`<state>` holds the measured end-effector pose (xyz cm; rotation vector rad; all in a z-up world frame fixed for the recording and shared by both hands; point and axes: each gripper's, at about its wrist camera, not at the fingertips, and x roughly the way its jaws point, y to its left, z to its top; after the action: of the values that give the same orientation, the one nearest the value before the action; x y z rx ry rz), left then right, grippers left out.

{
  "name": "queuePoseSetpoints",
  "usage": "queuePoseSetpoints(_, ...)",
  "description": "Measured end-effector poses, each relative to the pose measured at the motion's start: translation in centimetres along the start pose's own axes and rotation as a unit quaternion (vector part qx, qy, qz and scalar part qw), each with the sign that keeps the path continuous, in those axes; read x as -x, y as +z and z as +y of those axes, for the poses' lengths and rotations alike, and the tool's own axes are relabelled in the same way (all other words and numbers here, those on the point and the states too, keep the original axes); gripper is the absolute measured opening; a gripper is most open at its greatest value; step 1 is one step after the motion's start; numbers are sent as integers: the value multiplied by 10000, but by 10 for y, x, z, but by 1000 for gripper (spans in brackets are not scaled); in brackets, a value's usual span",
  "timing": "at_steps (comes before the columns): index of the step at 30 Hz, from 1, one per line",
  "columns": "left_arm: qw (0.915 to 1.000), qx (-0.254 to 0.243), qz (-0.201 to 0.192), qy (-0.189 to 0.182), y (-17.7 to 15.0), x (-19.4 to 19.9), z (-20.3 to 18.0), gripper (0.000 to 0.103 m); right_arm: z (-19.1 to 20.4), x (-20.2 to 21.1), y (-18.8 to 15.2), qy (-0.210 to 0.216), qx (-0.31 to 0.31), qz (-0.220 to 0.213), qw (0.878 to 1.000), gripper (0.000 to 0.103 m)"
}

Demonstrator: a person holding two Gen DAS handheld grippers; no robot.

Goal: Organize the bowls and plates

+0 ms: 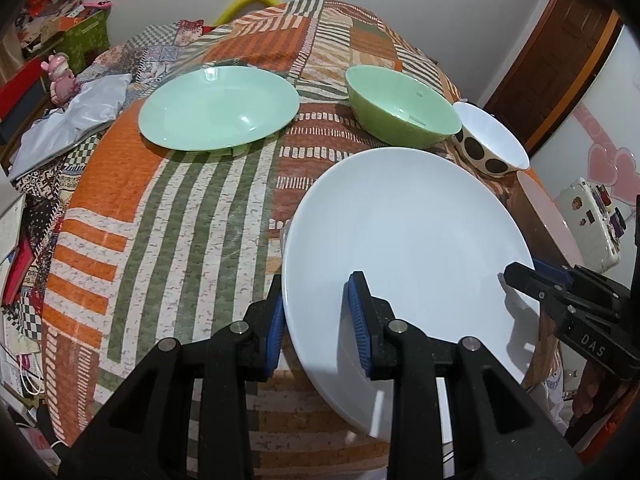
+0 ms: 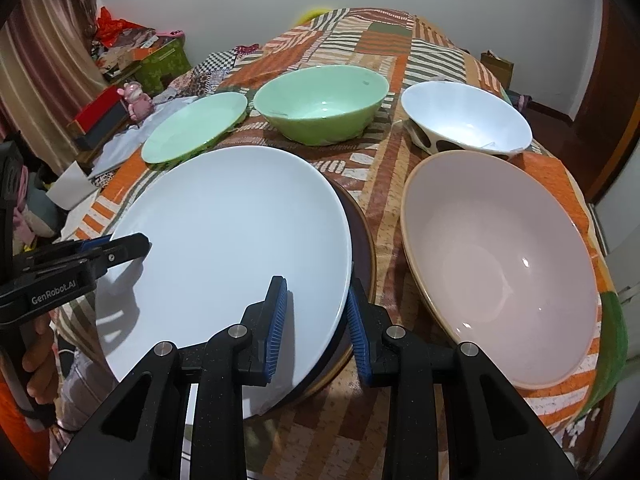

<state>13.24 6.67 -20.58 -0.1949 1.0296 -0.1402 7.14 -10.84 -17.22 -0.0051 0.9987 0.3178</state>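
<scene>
Both grippers hold one large white plate (image 1: 404, 224) by opposite rims. My left gripper (image 1: 318, 292) is shut on its left rim, one blue pad above and one below. My right gripper (image 2: 318, 288) is shut on its right rim (image 2: 344, 264) in the same way. The plate sits slightly tilted over a dark brown plate (image 2: 362, 240); whether they touch I cannot tell. Further back stand a pale green plate (image 2: 196, 126), a green bowl (image 2: 320, 100) and a white bowl with dark spots (image 2: 464, 116). A big pink bowl (image 2: 500, 264) stands right of the white plate.
An orange, green and white patterned cloth (image 1: 160, 220) covers the table. Left of the table lie a grey bag (image 1: 76, 120), a pink figurine (image 1: 60, 76) and stacked boxes (image 2: 160, 60). A brown door (image 1: 560, 60) stands at the right. A hand (image 2: 38, 344) holds the left gripper.
</scene>
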Motion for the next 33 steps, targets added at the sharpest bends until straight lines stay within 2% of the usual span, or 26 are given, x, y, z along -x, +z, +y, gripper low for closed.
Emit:
queuePoseSetpoints(14, 9998, -110, 59, 152, 3, -17, -8, 30, -5, 5, -4, 28, -133, -122, 9998, 27)
queuePoseSetpoints(16, 9998, -125, 73, 156, 4, -18, -9, 30, -6, 7, -5, -104, -130, -175, 9997, 28)
queuePoseSetpoints(23, 9995, -226, 28, 207, 4, -16, -15, 30, -7, 19, -2, -18, -90, -345, 9994, 28)
queuePoseSetpoints(33, 9978, -215, -486, 398, 10, 29, -8, 30, 10, 30, 18, 281, 115, -568, 9979, 28)
